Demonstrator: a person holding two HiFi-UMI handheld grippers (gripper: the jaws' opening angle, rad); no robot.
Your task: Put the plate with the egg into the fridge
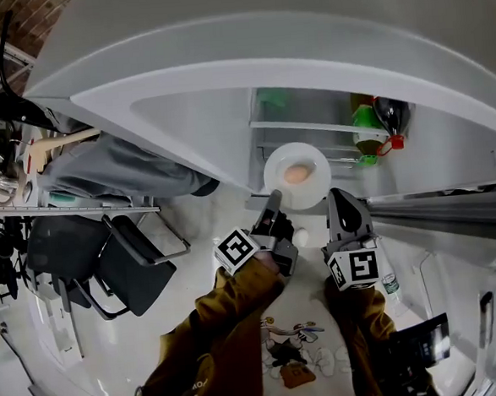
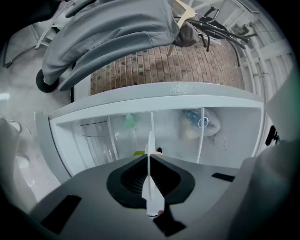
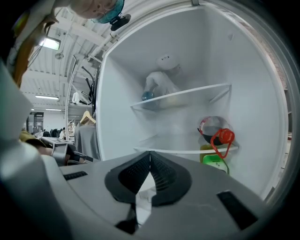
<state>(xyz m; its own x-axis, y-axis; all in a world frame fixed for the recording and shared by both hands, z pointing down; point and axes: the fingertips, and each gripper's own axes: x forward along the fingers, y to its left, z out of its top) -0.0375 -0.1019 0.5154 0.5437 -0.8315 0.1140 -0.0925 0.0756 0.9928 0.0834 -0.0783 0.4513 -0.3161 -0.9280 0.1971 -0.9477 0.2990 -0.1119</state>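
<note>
Before the open fridge [image 1: 310, 117], left gripper [image 1: 274, 201] clamps the plate [image 1: 314, 155] bearing an egg [image 1: 295, 173].

1. plate [image 1: 309, 157]: plain white
2. egg [image 1: 295, 173]: pale orange-tan
3. fridge [image 1: 310, 112]: white, inside and out
4. dark bottle [image 1: 392, 115]: near-black, red cap
5. green bottle [image 1: 364, 131]: bright green
6. left gripper [image 1: 274, 199], right gripper [image 1: 339, 198]: grey bodies, black pads, cubes with black-and-white square markers
7. sleeves [image 1: 239, 312]: mustard brown
8. brick wall [image 2: 164, 65]: red-brown, pale mortar lines

Mustard-brown sleeves [image 1: 239, 312]; left gripper [image 1: 274, 198], right gripper [image 1: 336, 199] — grey shells, black-white marker cubes [image 1: 237, 249].
</note>
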